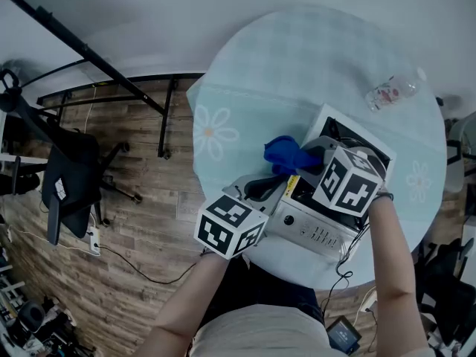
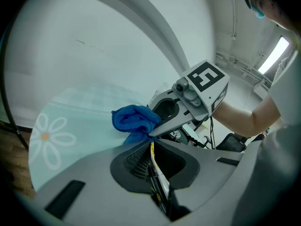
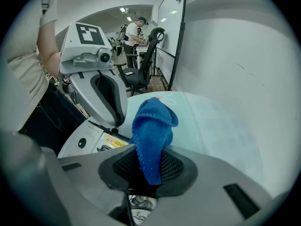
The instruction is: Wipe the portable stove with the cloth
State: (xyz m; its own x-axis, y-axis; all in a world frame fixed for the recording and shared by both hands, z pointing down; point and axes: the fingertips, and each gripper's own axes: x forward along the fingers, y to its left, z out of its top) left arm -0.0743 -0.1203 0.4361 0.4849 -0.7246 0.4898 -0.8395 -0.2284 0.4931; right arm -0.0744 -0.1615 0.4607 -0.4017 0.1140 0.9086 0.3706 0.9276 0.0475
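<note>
Left gripper (image 2: 151, 154): jaws pinched almost together on a thin edge of the portable stove (image 1: 327, 227), right beside a yellow label (image 3: 113, 142). Just past those tips, the blue cloth (image 3: 153, 126), bunched up beside the stove's left corner, above the table (image 1: 297, 50); touching the tabletop or not, impossible to tell. Right gripper (image 3: 149, 160): jaws clamped tight on the cloth, one fold sticking out beyond the tips, the rest squeezed down between the pads. Stove flat on the round table, at the edge nearest the person.

Counted, from the left: one office chair (image 1: 67, 177) on the wood floor (image 1: 149, 222); two marker cubes (image 1: 230, 225) (image 1: 349, 181), one per gripper; two daisy prints (image 1: 212, 132) (image 1: 419, 181) on the table covering; one stove with one round knob (image 1: 288, 219); one cloth; one clear plastic bottle (image 1: 390, 91) lying on its side, far right.

Writing: print on the yellow label too small to read; reddish bottle label unreadable; only black-and-white square patterns on the cubes.
</note>
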